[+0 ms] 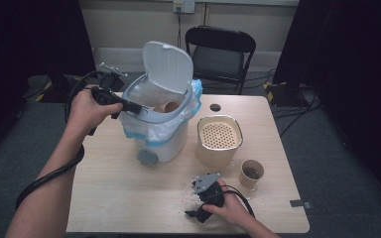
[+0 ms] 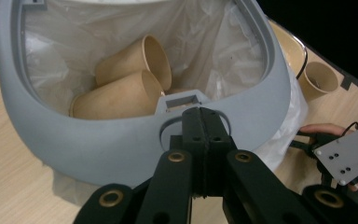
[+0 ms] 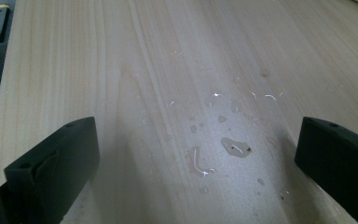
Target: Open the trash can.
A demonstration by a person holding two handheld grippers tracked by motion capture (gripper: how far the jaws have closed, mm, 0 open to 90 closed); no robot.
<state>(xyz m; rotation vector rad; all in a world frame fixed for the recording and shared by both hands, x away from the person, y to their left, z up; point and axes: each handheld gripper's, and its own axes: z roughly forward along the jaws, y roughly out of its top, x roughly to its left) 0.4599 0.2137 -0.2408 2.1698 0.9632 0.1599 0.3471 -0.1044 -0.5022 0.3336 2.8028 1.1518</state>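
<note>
At the table's (image 1: pixel 129 198) back-left, the left gripper (image 2: pixel 204 121) is clenched against the bin's (image 1: pixel 161 141) rim; a hard push could tip it; the right gripper (image 1: pixel 197 214) rests released.

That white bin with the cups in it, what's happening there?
A person works with handheld tongs in each hand. The left tongs are shut at the grey rim of the white bin, whose lid is up; paper cups lie inside its bag. The right tongs rest open on the table, over spilled droplets. Another cup stands beside a perforated container.
</note>
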